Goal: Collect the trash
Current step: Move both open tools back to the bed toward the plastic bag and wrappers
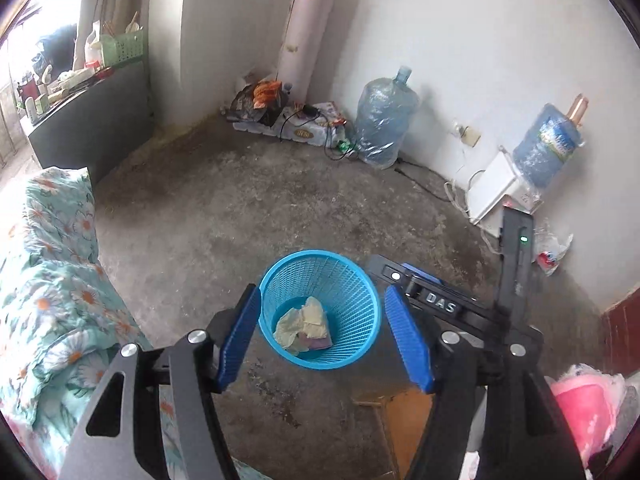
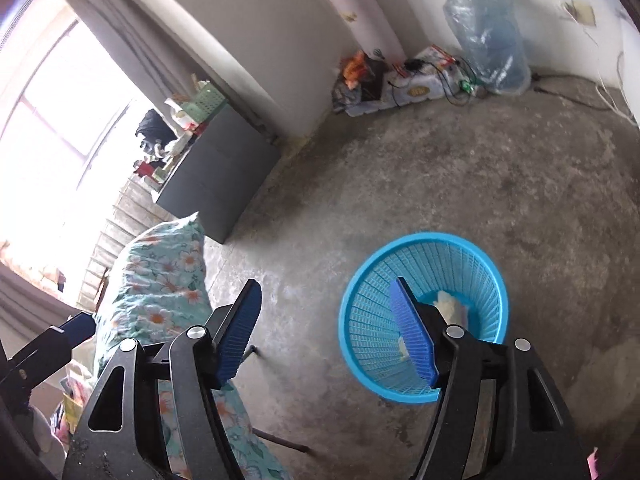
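Note:
A blue mesh trash basket stands on the concrete floor, with crumpled pale paper trash lying at its bottom. My left gripper is open and empty, held above the basket, its blue fingers on either side of it. The right gripper's body shows just right of the basket. In the right wrist view the basket sits at lower right with the trash partly hidden. My right gripper is open and empty, its right finger over the basket's mouth.
A bed with a floral quilt lies on the left. A dark cabinet stands by the window. Water jugs, a rolled mat and clutter line the far wall. A white dispenser and cables sit at right.

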`<state>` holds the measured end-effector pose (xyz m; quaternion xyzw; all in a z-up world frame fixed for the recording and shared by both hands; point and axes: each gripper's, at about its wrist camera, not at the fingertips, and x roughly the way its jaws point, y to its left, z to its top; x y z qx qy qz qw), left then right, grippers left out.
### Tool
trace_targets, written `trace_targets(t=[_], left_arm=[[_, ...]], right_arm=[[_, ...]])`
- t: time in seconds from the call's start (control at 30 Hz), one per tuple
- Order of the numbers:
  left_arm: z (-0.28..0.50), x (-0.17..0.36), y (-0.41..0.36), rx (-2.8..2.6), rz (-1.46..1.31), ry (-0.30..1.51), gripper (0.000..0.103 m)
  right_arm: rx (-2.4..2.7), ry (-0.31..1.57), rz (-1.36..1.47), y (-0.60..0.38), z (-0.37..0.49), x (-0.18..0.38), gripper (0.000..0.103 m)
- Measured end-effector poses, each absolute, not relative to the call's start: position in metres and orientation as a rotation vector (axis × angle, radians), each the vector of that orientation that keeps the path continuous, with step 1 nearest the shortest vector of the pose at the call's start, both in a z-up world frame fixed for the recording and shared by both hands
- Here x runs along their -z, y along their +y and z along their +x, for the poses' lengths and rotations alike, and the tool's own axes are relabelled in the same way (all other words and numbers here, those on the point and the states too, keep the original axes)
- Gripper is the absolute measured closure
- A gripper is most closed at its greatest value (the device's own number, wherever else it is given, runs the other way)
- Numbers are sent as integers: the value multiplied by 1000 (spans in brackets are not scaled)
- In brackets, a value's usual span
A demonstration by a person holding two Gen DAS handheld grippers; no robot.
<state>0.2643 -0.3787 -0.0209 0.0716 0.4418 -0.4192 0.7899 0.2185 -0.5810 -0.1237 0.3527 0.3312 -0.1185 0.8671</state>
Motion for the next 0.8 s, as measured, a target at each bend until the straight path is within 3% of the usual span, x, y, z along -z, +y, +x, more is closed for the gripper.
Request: trace_targets(t=[0.23, 0.4, 0.6, 0.8], left_arm=[[206, -49, -246, 977, 90, 789, 40], [172, -68, -137, 890, 54, 652, 40], [140, -50, -32, 713, 0, 566, 39], [127, -12, 14, 604, -59, 597, 39]], right_arm=[[80, 605, 534, -505, 208, 18, 28], [-59, 604, 455, -444, 205, -32, 27], [-238, 705, 483, -380, 231, -34, 26], [-289, 823, 474, -322, 261, -5, 26]])
